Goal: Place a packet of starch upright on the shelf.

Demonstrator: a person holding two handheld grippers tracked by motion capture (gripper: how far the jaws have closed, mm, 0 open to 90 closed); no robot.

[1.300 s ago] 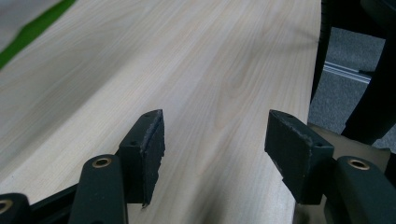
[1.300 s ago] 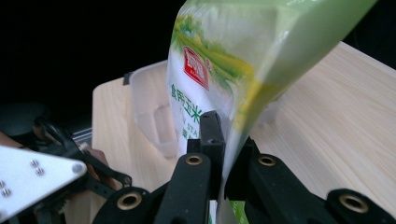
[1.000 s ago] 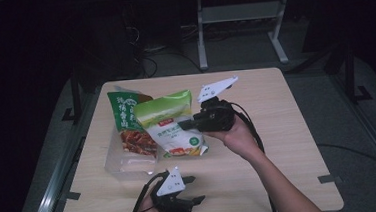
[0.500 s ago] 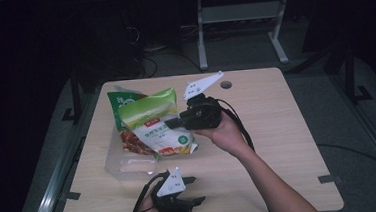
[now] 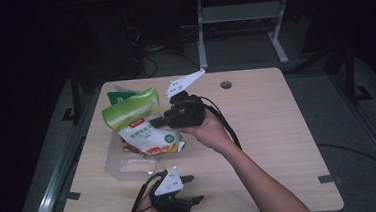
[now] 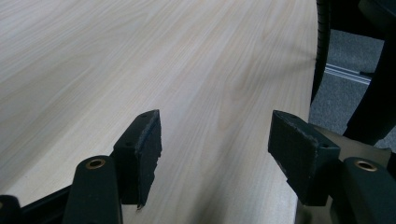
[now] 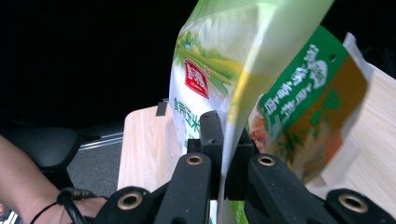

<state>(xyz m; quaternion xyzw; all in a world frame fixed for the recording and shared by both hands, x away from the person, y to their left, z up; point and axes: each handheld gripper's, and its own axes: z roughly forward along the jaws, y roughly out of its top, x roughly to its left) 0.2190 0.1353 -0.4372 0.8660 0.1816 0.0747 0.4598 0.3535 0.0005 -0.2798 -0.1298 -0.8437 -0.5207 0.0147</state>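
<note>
My right gripper [image 5: 158,122] is shut on the edge of a light green and white food pouch [image 5: 139,120] and holds it tilted above the left part of the table. In the right gripper view the jaws pinch that pouch [image 7: 219,70] by its seam. Behind it lies a second, darker green and orange pouch [image 7: 308,112], also visible as a green corner [image 5: 116,97]. Below them stands a clear plastic box [image 5: 125,163]. My left gripper [image 5: 196,188] rests near the front edge, open, its jaws wide apart over bare wood [image 6: 215,140].
The light wooden table [image 5: 268,130] has a round cable hole [image 5: 226,85] at the back. Its right half is bare. A metal stand [image 5: 240,17] is on the dark floor beyond the table. A black chair arm [image 6: 373,70] is near the table edge.
My right gripper has carried the light green pouch up and to the left, over the other pouch. The left gripper has stayed in place.
</note>
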